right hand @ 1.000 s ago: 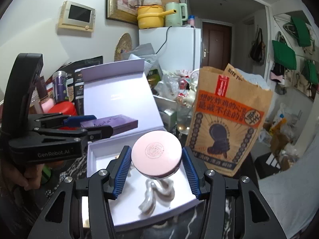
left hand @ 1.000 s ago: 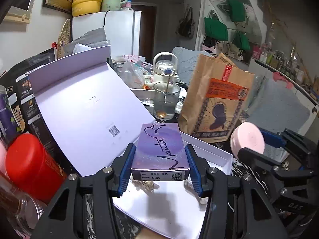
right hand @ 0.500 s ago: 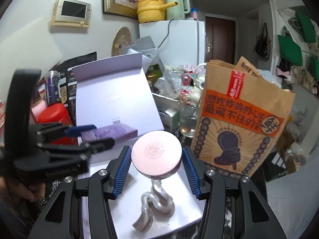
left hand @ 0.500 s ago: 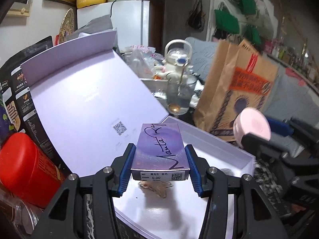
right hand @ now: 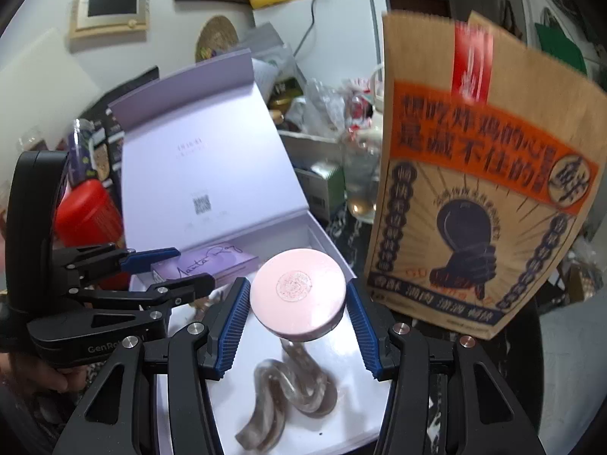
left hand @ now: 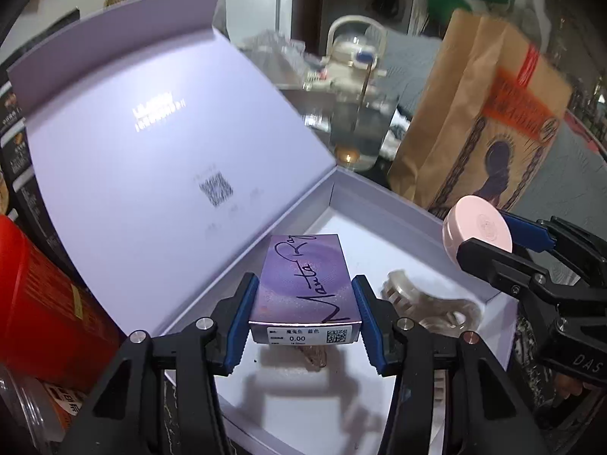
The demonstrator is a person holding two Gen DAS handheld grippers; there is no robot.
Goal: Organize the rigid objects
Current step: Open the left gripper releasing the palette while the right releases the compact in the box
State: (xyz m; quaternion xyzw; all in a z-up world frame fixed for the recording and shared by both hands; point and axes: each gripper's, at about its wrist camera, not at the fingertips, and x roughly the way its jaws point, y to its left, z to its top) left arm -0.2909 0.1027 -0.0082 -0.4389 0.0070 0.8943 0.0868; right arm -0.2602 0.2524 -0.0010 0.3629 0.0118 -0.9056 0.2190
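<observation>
While clamped between the blue pads of the left gripper (left hand: 305, 313), a purple carton (left hand: 303, 284) hangs over the open lilac gift box (left hand: 383, 193), near a clear hair claw (left hand: 428, 305). Right-wrist view: right gripper (right hand: 297, 309), closed on a pink round compact (right hand: 297, 292), above the same box; brown paper bag (right hand: 478, 197) alongside.

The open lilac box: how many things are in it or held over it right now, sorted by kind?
Purple cartons, held in the left gripper: 1
Pink round compacts, held in the right gripper: 1
Clear hair claws, lying on the lilac box floor: 1
Total: 3
</observation>
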